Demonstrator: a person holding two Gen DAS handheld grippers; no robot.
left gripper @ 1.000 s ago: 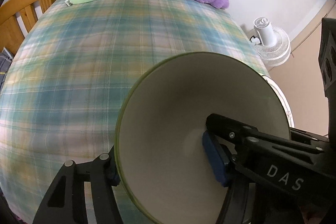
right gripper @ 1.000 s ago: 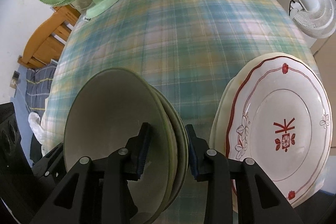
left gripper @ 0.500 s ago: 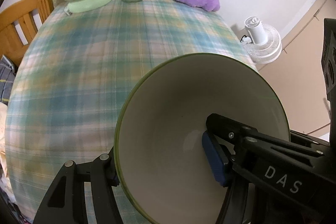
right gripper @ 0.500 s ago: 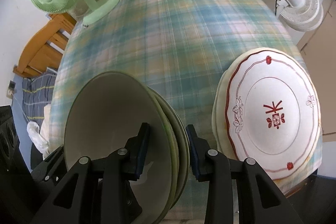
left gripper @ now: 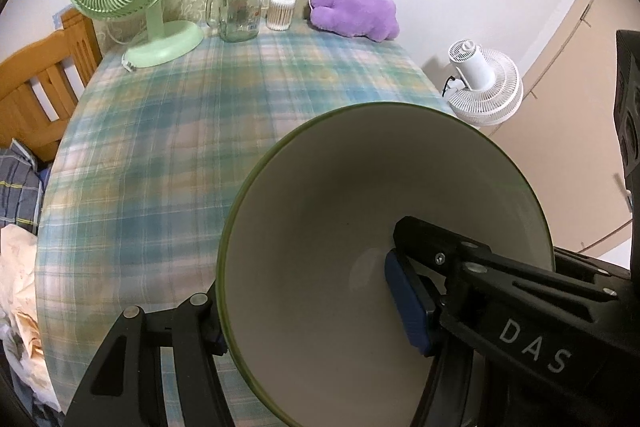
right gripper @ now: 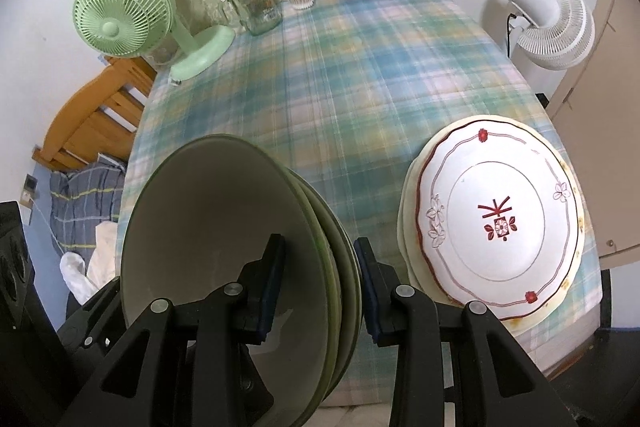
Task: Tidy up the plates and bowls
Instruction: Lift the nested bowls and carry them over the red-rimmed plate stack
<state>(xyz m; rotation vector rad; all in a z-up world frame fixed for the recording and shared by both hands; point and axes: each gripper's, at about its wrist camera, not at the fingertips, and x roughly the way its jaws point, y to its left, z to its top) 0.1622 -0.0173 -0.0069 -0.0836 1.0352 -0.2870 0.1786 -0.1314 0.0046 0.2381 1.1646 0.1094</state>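
near: plate stack (right gripper: 496,223) | far edge: green fan (right gripper: 120,17), jar (right gripper: 256,5)

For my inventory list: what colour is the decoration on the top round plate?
Red on white: the top round plate has a red rim line and centre motif, clearest in the right wrist view.

In the left wrist view the big green-rimmed bowl (left gripper: 320,267) covers the near right corner of the counter (left gripper: 180,155), and the bowl's bottom edge runs off the picture. In the right wrist view the stack of bowls (right gripper: 224,235) hides part of the fingers (right gripper: 366,283), and how many bowls are nested there is hard to count. The checks on the cloth are smeared, and the label on the glass jar (right gripper: 256,5) is too small to read.
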